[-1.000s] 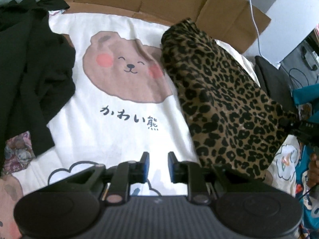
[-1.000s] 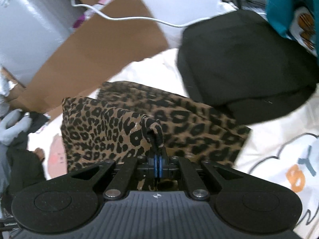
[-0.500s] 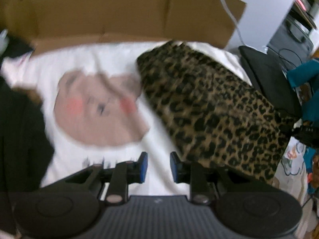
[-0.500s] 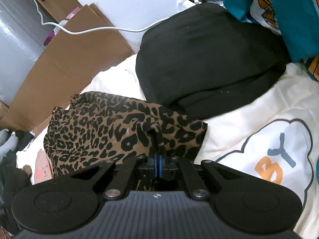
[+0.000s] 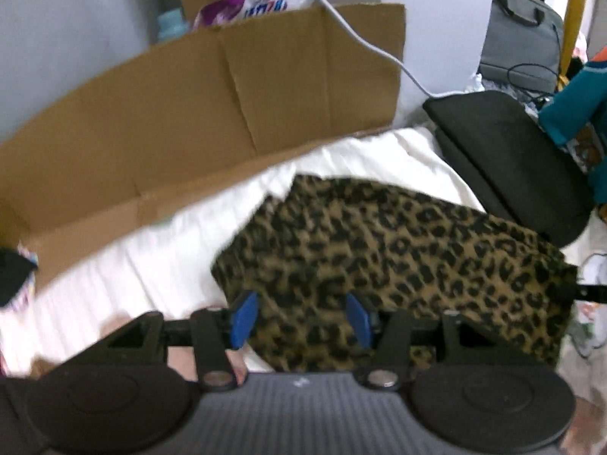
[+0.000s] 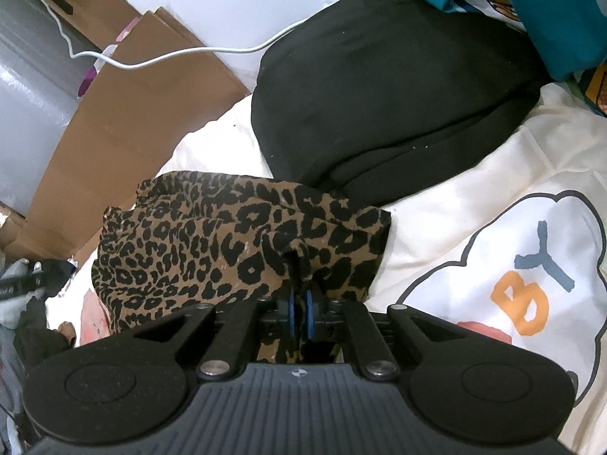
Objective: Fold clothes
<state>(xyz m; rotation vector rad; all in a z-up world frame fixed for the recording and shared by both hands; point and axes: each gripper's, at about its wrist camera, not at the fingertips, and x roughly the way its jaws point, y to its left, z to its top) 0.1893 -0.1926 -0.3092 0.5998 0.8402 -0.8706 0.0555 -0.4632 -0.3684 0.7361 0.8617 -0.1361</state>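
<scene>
A leopard-print garment (image 5: pixel 398 250) lies folded on the white bedspread (image 5: pixel 159 261). My left gripper (image 5: pixel 301 318) is open, its blue pads straddling the garment's near edge, with cloth between them but not pinched. In the right wrist view the same leopard-print garment (image 6: pixel 212 250) bunches up in front of my right gripper (image 6: pixel 299 313), which is shut on a pinched fold of its edge. The right gripper's black tip shows at the garment's right end in the left wrist view.
A flattened cardboard sheet (image 5: pixel 197 113) stands behind the bed. A black folded cushion or garment (image 6: pixel 390 87) lies just beyond the leopard cloth. A white cable (image 6: pixel 170 57) trails over it. Teal clothing (image 6: pixel 531 3) is at the right. A grey bag (image 5: pixel 523 34) sits far back.
My left gripper swung right from the bear print onto the leopard garment's edge and opened wider. My right gripper kept its pinch and drew the cloth toward the black cushion.
</scene>
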